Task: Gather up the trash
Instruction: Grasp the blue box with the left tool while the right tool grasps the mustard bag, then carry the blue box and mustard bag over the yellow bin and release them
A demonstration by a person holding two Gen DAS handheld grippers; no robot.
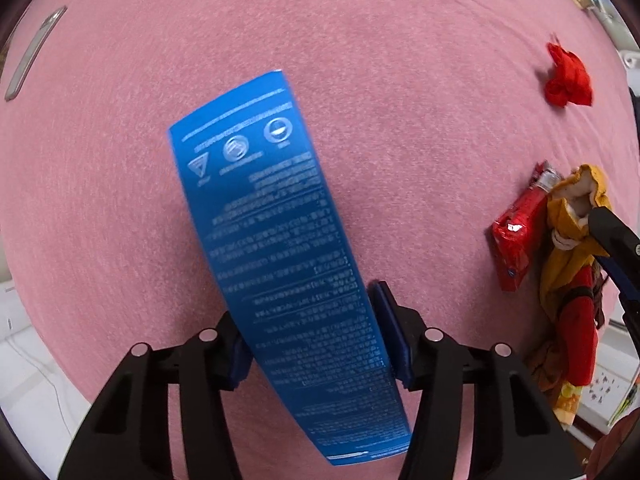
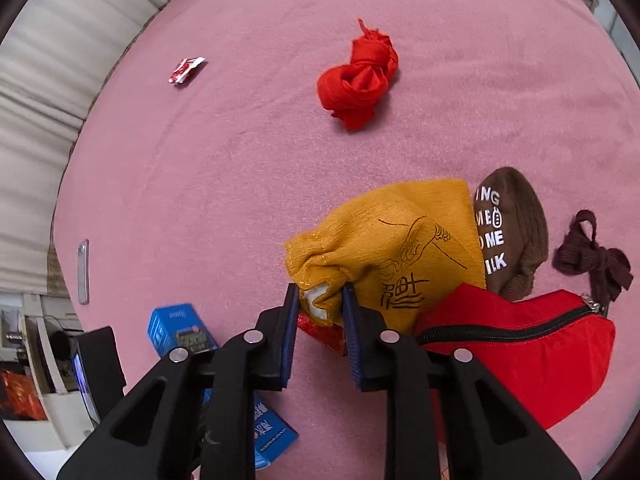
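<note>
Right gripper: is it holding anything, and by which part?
Yes. The right gripper pinches the yellow cloth at its near edge, by a white-lined opening, with a red wrapper just beneath.

left gripper (image 1: pixel 314 340) fingers half-closed, pointing down; right gripper (image 2: pixel 320 328) fingers nearly closed

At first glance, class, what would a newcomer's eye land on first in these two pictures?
The long blue box on the pink blanket, sitting between the left gripper's pads. Next, the yellow cloth, its edge pinched by the right gripper, with a red zip bag beside it. Farther off lies a knotted red cloth.
</note>
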